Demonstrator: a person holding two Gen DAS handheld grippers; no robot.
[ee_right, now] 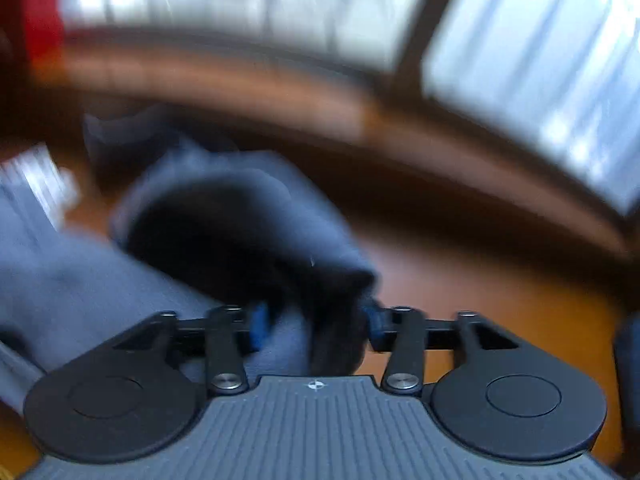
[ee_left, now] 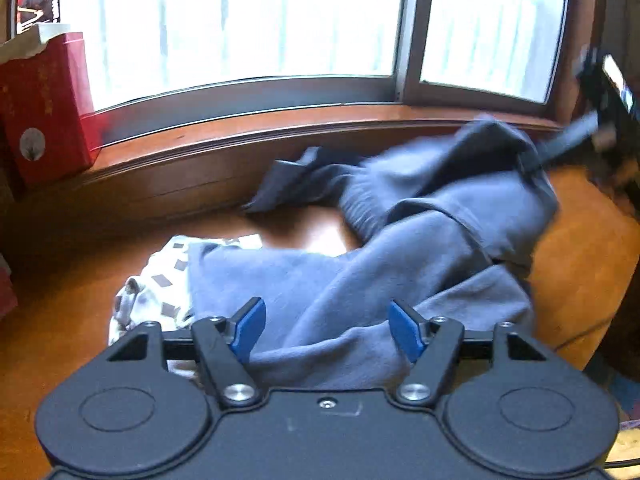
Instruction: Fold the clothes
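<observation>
A blue-grey sweatshirt (ee_left: 420, 240) lies crumpled on the wooden table (ee_left: 580, 248). My left gripper (ee_left: 328, 332) hovers over its near edge, blue pads (ee_left: 250, 328) wide apart, with bunched cloth lying loosely between them. In the left wrist view my right gripper (ee_left: 560, 144) reaches in from the upper right, its fingers at a raised corner of the sweatshirt. The right wrist view is heavily blurred. There a thick dark fold of the sweatshirt (ee_right: 248, 240) fills the gap of my right gripper (ee_right: 316, 326). Whether its pads press on the fold is unclear.
A white cloth with dark squares (ee_left: 160, 284) lies partly under the sweatshirt at the left. A red box (ee_left: 44, 112) stands at the far left by the wooden window sill (ee_left: 240, 140). Behind the sill is a bright window (ee_left: 248, 20).
</observation>
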